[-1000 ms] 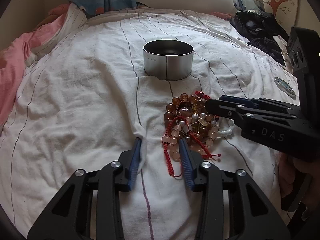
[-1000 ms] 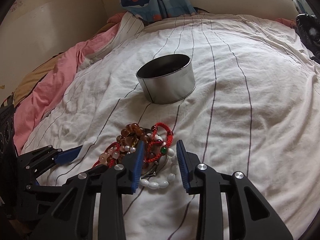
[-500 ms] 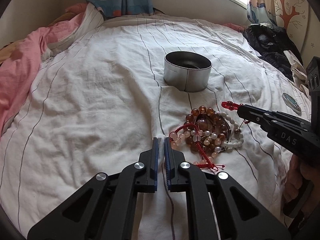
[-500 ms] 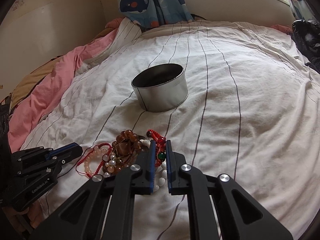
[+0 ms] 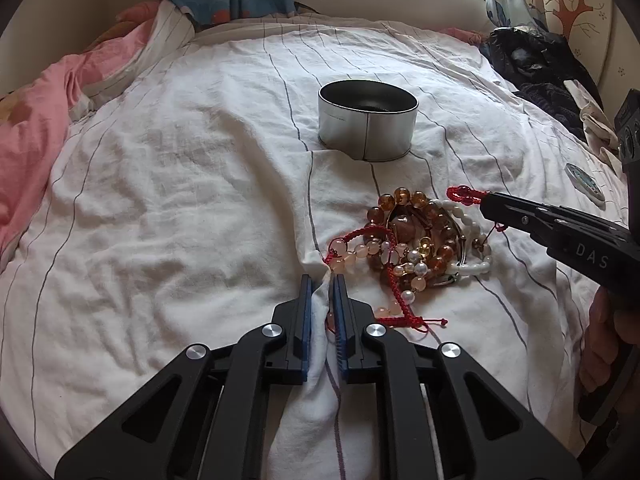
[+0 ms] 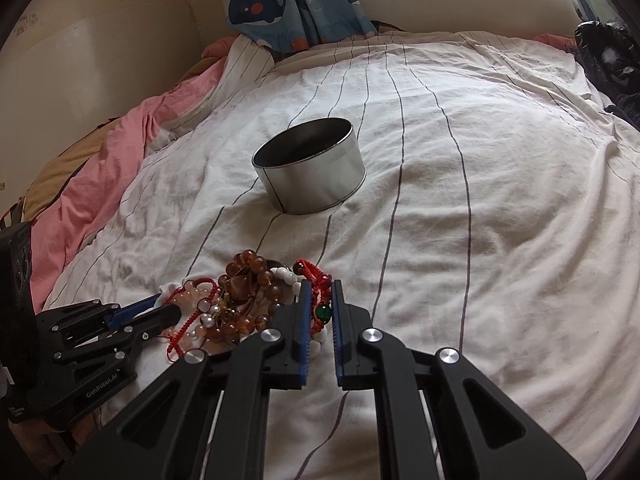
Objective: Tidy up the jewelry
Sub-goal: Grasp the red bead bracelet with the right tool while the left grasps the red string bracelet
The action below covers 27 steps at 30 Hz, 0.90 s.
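- Two tongs had closed within the last second: a moment earlier both stood wide over the pile of bracelets [image 5: 416, 248], and now each was pinched narrow.
- Your left tongs [image 5: 322, 280] had shut on a fold of the white bedsheet [image 5: 180, 200], with a loop of red cord and a pink bead caught at the tips; whether the pink bead bracelet [image 5: 356, 256] itself was truly gripped, I could not tell.
- Your right tongs [image 6: 320, 286] had clamped the red cord bracelet [image 6: 316, 280], its green bead [image 6: 323, 313] sitting between the blue pads, and that end of the cord had come up off the pile.
- The pile lay near the middle of the bed, toward your side; the round tin [image 5: 368, 126] stood open and upright further up the middle, well apart from the beads.
- Nothing showed inside the tin from either view, so the sorting looked barely begun.
- The cords looked tangled through the amber beads [image 5: 400, 200] and white beads [image 5: 468, 220], so pulling one strand might drag the others.
- By my judgement, you would do well to let the sheet go before lifting on the left, or the cloth would rise and tip the tin.
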{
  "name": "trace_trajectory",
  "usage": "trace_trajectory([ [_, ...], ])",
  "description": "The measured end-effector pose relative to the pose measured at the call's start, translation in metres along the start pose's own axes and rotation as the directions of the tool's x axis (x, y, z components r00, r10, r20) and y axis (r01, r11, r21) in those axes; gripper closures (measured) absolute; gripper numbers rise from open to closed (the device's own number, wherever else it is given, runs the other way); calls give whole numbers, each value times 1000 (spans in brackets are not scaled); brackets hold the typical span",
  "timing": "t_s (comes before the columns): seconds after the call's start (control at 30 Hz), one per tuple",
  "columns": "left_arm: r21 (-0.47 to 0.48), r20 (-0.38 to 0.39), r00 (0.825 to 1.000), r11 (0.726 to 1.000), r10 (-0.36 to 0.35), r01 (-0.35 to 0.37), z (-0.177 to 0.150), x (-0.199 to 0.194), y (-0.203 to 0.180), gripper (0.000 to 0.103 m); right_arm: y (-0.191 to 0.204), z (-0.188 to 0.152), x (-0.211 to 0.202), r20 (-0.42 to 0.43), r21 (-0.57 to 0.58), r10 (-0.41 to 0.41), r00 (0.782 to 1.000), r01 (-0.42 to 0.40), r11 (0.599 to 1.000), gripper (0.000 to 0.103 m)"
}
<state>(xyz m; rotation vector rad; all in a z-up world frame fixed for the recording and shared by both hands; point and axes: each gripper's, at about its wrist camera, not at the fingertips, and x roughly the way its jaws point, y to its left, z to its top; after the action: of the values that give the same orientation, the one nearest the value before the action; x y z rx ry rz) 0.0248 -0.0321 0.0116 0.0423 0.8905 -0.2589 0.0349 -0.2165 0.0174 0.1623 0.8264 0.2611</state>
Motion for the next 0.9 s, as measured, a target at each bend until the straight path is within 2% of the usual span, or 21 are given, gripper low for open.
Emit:
trace_trajectory([
  [0.3, -21, 51, 999, 1000, 6, -5, 0, -24, 7, 101, -3, 0, -3, 5, 13, 10, 1000, -10, 1000, 93],
  [0.43, -3, 34, 999, 999, -35, 36, 2, -27, 0, 100, -2, 0, -3, 2, 13, 14, 1000, -14, 1000, 93],
  [0.47, 2, 34, 998, 999, -49, 49, 3, -28, -3, 98, -2, 0, -3, 0, 14, 14, 1000, -14, 1000, 93],
  [0.53, 19, 44, 997, 998, -64, 63, 2, -33, -12, 85, -3, 0, -3, -2, 18, 14, 1000, -14, 1000, 93],
  [0.57, 35, 51, 997, 998, -63, 61, 2, -35, -17, 71, -3, 0, -3, -2, 19, 14, 1000, -14, 1000, 93],
  [0.6, 55, 50, 997, 996, -66, 64, 2, -36, -23, 62, -3, 0, -3, -2, 20, 15, 1000, -15, 1000, 93],
  [0.73, 94, 2, 998, 994, -62, 62, 1, -19, -35, 61, -3, 0, -2, -7, 23, 21, 1000, -21, 1000, 93],
  [0.77, 87, -16, 998, 994, -63, 64, -1, -12, -34, 61, -3, 0, -2, -6, 22, 22, 1000, -22, 1000, 93],
  [0.87, 76, -35, 998, 995, -59, 62, -2, -5, -31, 87, -4, 0, -3, -5, 27, 22, 1000, -22, 999, 93],
  [0.9, 73, -38, 997, 995, -61, 64, -2, -7, -29, 98, -4, 0, -3, -4, 29, 23, 1000, -23, 999, 93],
])
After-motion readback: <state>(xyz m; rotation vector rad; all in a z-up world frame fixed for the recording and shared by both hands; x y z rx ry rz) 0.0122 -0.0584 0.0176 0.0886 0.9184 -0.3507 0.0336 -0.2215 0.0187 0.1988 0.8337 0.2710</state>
